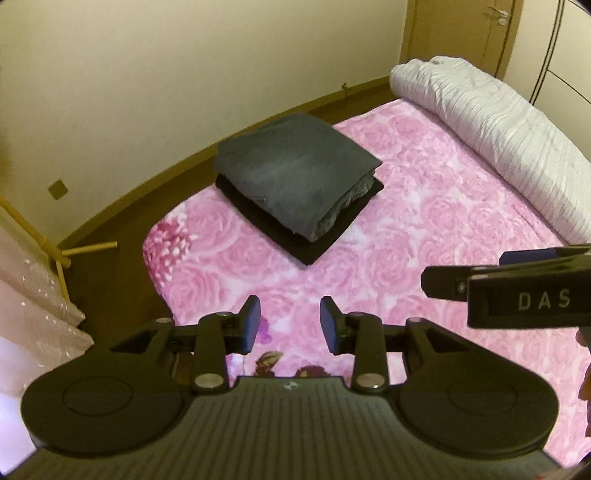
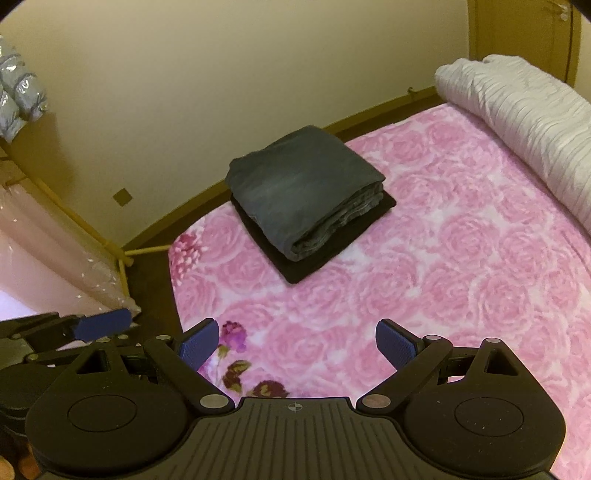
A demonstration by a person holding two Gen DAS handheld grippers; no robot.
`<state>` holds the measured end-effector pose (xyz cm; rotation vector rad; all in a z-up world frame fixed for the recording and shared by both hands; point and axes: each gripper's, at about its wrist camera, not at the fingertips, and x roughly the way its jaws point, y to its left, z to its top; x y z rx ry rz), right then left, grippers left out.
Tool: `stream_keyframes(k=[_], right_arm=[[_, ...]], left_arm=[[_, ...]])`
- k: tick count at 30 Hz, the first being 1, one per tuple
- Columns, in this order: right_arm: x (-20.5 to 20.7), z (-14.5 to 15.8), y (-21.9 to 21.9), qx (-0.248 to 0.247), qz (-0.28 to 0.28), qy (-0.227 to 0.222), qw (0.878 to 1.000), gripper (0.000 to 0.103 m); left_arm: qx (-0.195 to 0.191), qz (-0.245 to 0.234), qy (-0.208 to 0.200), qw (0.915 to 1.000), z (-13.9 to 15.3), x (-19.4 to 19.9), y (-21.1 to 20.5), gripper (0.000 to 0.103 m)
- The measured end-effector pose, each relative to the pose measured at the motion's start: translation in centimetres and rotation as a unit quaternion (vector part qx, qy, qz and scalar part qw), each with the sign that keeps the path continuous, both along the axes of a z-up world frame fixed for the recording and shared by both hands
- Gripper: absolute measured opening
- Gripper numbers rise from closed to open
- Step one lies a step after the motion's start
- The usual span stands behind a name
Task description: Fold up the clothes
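Note:
A folded grey garment lies on top of a folded black one, stacked near the far left corner of the pink rose-patterned bedspread. My left gripper hovers over the near part of the bed, open, with nothing between its blue pads. My right gripper is beside it to the right, open wider and also empty. Both are well short of the stack. The right gripper's fingers show at the right edge of the left wrist view.
A rolled white striped quilt lies along the bed's far right side. A cream wall and brown floor strip border the bed's left. A wooden rack with pink covered items stands at the left. A door is beyond.

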<state>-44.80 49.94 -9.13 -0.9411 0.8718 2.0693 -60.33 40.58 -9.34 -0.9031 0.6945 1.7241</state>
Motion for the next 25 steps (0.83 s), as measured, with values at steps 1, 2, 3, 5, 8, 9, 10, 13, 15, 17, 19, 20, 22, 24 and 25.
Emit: stream_keyframes(k=[1, 2, 3, 5, 8, 9, 10, 13, 15, 17, 19, 20, 22, 24, 25], right_arm=[[-0.1, -0.2, 0.2, -0.002, 0.001, 0.0, 1.0, 0.095], [-0.1, -0.3, 0.3, -0.005, 0.002, 0.001, 1.0, 0.095], [-0.2, -0.5, 0.5, -0.007, 0.003, 0.001, 1.0, 0.095], [-0.2, -0.8, 0.8, -0.012, 0.006, 0.001, 1.0, 0.095], [-0.4, -1.1, 1.2, -0.018, 0.007, 0.002, 1.0, 0.095], [-0.4, -1.1, 1.3, -0.019, 0.008, 0.002, 1.0, 0.095], [-0.5, -1.2, 1.3, -0.019, 0.009, 0.002, 1.0, 0.095], [-0.7, -1.3, 1.4, -0.02, 0.013, 0.001, 1.0, 0.095], [-0.8, -1.3, 1.3, -0.021, 0.016, 0.001, 1.0, 0.095], [-0.9, -1.3, 1.3, -0.02, 0.018, 0.0, 1.0, 0.095], [-1.0, -1.2, 1.2, -0.019, 0.019, 0.0, 1.0, 0.095], [-1.0, -1.2, 1.2, -0.018, 0.019, 0.0, 1.0, 0.095], [-1.1, -1.0, 1.0, -0.015, 0.019, 0.001, 1.0, 0.095], [-1.1, -0.8, 0.8, -0.012, 0.02, 0.002, 1.0, 0.095], [-1.1, -0.7, 0.7, -0.011, 0.02, 0.003, 1.0, 0.095]], left_arm=[[-0.004, 0.003, 0.0, 1.0, -0.2, 0.0, 0.1, 0.031], [-0.007, 0.006, 0.001, 1.0, -0.4, -0.1, 0.1, 0.031], [-0.009, 0.009, 0.002, 0.9999, -0.5, -0.1, 0.2, 0.031], [-0.012, 0.016, 0.003, 0.9998, -0.6, -0.2, 0.4, 0.031], [-0.013, 0.023, 0.005, 0.9996, -0.8, -0.3, 0.6, 0.031], [-0.012, 0.025, 0.005, 0.9996, -0.8, -0.3, 0.6, 0.031], [-0.011, 0.027, 0.002, 0.9996, -0.8, -0.4, 0.7, 0.031], [-0.006, 0.033, -0.009, 0.9994, -0.7, -0.6, 0.7, 0.031], [-0.003, 0.037, -0.017, 0.9992, -0.6, -0.8, 0.6, 0.031], [0.001, 0.039, -0.019, 0.999, -0.5, -0.9, 0.6, 0.031], [0.008, 0.039, -0.016, 0.9991, -0.3, -0.9, 0.5, 0.031], [0.011, 0.042, -0.015, 0.9989, -0.2, -1.0, 0.5, 0.031], [0.019, 0.05, -0.014, 0.9985, 0.0, -1.1, 0.3, 0.031], [0.022, 0.052, -0.011, 0.9983, 0.2, -1.2, 0.1, 0.031], [0.023, 0.054, -0.009, 0.9982, 0.2, -1.2, 0.1, 0.031]])
